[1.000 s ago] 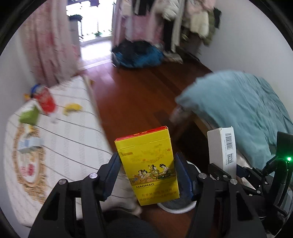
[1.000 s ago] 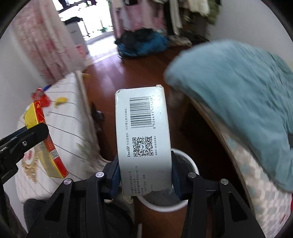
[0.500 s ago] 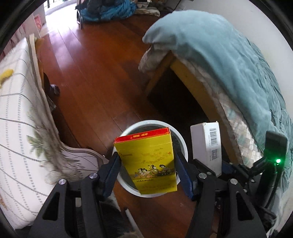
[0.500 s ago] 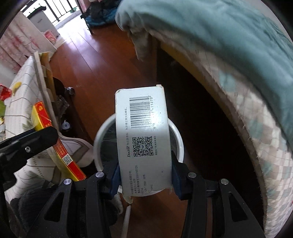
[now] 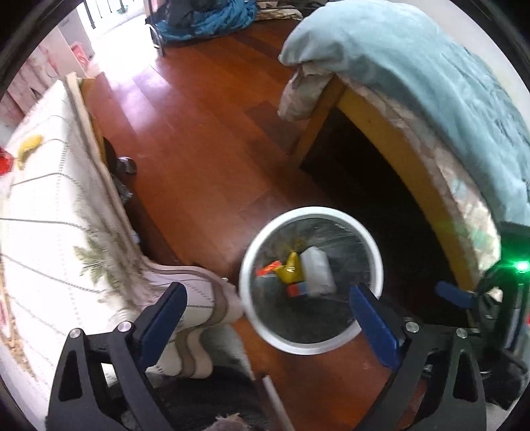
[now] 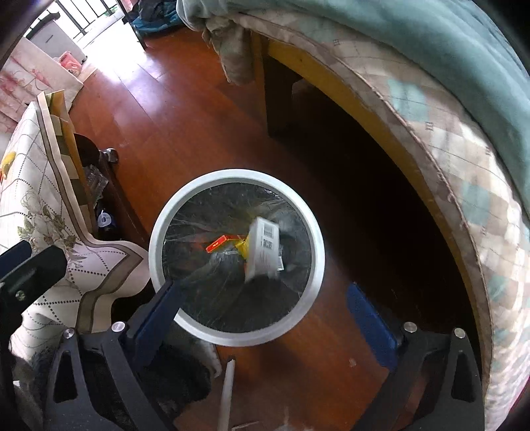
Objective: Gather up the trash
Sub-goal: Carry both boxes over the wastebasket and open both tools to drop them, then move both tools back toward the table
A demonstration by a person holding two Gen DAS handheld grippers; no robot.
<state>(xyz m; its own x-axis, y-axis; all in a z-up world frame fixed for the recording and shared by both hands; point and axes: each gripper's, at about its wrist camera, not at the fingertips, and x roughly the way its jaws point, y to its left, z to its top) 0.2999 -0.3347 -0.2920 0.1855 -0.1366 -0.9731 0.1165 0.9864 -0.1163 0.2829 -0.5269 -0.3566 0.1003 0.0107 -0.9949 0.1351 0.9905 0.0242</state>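
A round white-rimmed trash bin [image 5: 246, 262] with a dark liner stands on the wooden floor; it also shows in the right wrist view [image 6: 155, 238]. Inside it lie the yellow-and-red box [image 5: 290, 270] and the white barcoded box [image 5: 316, 272], the latter blurred in the right wrist view [image 6: 265, 248] beside the yellow box [image 6: 243, 247]. My left gripper [image 5: 268, 315] is open and empty above the bin's near rim. My right gripper [image 6: 265, 310] is open and empty above the bin.
A bed with a teal blanket [image 5: 414, 66] and wooden frame [image 6: 381, 132] runs along the right. A table with a patterned white cloth [image 5: 49, 215] is on the left, with a yellow scrap [image 5: 29, 146] on it. Bags [image 5: 205, 16] lie far back on the floor.
Both grippers opened and let go. The yellow box and the white box dropped into the bin. The views tilted further down over the bin.
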